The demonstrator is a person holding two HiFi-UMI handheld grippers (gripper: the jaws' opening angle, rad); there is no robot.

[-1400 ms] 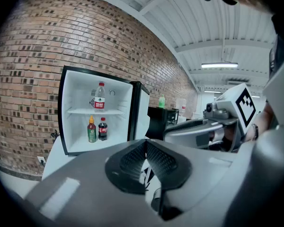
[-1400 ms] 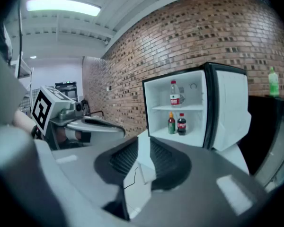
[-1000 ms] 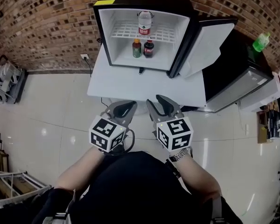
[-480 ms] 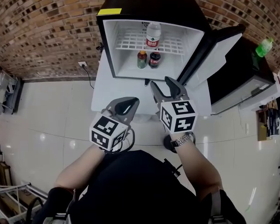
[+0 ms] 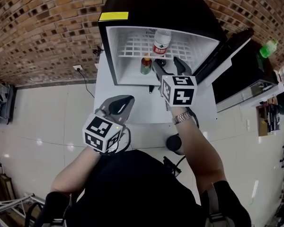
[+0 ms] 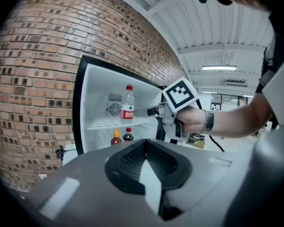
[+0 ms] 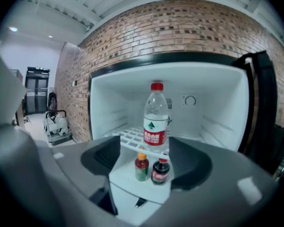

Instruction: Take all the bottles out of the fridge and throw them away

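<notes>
**A:** which step is this? All three bottles are sitting in the fridge, nothing's out.

**B:** yeah, it's just getting going. The right gripper is reaching at the fridge opening. Its jaws have just been opening and are spread wide, with nothing between them. The left gripper is hanging by the front of the white table, jaws pressed together, empty.

**A:** going for which one?

**B:** I'm guessing the lower pair, the orange-capped bottle and the cola bottle, standing just beside each other. The water bottle is sitting on the wire shelf above them. It'll be needing to close round one without tipping its neighbour or clipping that shelf. The open door is crowding the right side too.
</notes>
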